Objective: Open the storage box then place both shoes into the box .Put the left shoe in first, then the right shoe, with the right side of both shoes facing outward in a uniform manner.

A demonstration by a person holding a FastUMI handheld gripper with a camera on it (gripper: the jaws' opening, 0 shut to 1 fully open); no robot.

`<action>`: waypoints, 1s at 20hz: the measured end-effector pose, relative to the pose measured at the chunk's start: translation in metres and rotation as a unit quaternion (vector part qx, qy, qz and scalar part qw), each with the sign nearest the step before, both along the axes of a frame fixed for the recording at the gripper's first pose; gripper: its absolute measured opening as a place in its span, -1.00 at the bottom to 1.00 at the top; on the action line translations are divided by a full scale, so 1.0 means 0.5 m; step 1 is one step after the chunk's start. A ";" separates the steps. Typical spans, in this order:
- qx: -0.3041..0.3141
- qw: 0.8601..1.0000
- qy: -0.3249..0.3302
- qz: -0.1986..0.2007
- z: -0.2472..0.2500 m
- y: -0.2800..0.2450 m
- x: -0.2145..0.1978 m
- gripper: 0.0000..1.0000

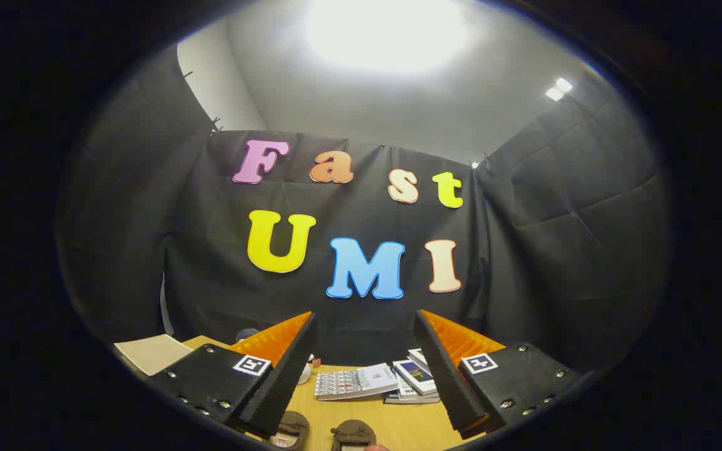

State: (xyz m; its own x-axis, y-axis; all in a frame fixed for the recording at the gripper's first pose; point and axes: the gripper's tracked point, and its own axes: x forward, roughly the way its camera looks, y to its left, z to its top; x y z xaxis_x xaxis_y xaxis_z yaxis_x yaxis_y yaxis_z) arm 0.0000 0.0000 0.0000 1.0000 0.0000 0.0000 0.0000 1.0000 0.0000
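The gripper (366,376) is held high and tilted up toward the booth wall, its two fingers spread wide with nothing between them, so it is released and carrying nothing; this looks like a starting or resting pose taken above the work, not an approach, since the fingers point over the things rather than down at them. Low down between the fingers, close under the camera, two brown shoes lie side by side on the wooden surface (392,423): one shoe (291,427) sits just beside the left finger's tip and the other shoe (353,433) nearer the middle, only their near parts in sight, so which is the left shoe and which way each faces cannot be told. Their spot close in front probably suits an easy first pick. I see no storage box that I can name with confidence; a pale flat panel (151,352) beyond the left finger could be part of one, but that is a guess. By that reading the task has hardly begun: the box is yet to be opened. Farther along the surface, beyond the fingers, lies a stack of books (376,381), with a small white object (304,373) beside the left finger. Black cloth walls close the booth, grey ceiling above, with a bright lamp (386,28) overhead.
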 end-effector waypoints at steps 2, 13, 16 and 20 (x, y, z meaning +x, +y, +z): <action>-0.004 1.000 0.000 -0.001 -0.003 -0.003 0.001 0.91; -0.022 1.000 -0.013 -0.001 -0.012 -0.014 -0.005 0.90; -0.022 1.000 -0.015 -0.009 -0.025 -0.022 -0.021 0.90; -0.007 1.000 0.004 -0.014 -0.059 -0.024 -0.022 0.90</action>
